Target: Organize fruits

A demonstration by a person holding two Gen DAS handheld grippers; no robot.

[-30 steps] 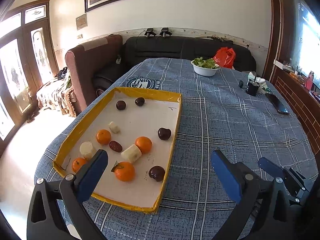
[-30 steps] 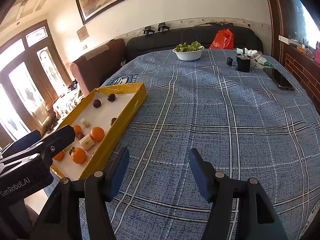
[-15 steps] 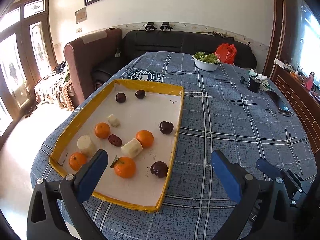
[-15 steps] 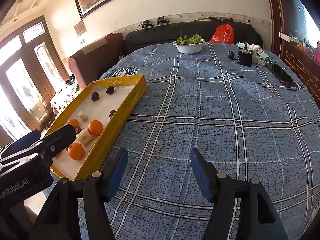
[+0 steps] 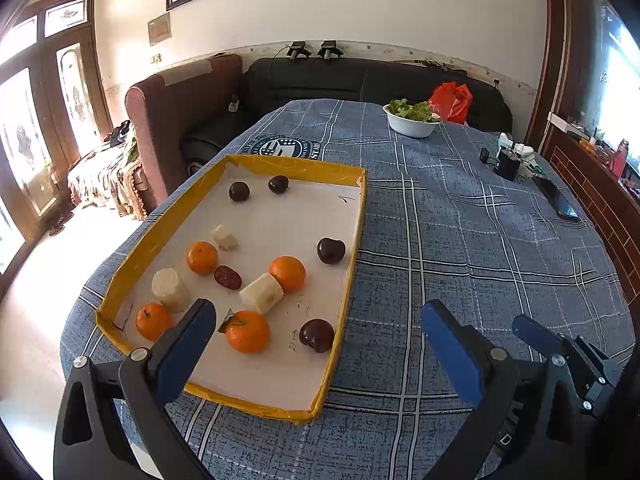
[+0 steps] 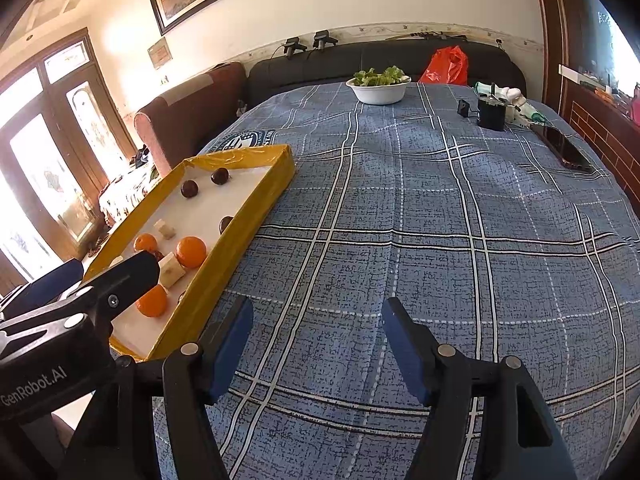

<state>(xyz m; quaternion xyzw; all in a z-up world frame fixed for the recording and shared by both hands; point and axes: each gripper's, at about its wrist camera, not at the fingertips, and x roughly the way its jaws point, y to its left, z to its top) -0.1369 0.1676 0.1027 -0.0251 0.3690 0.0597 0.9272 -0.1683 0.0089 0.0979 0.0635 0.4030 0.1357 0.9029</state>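
A shallow yellow-rimmed tray [image 5: 358,216] with a white floor lies on the blue checked tablecloth; it also shows in the right wrist view [image 6: 256,204]. In it lie several oranges [image 5: 247,331], several dark plums [image 5: 317,335], peeled banana pieces [image 5: 261,293] and a dark red date [image 5: 227,277]. My left gripper [image 5: 318,330] is open and empty, above the tray's near right corner. My right gripper [image 6: 317,322] is open and empty over bare cloth to the right of the tray.
A white bowl of greens [image 5: 412,121] stands at the table's far end, a red bag [image 5: 451,102] behind it. A black cup [image 5: 507,164] and a phone [image 5: 560,204] lie at the right. An armchair [image 5: 180,116] stands to the left.
Both grippers have risen and tilted down a little, so the tray and table sit lower in view. Both stay open; nothing in the tray has moved.
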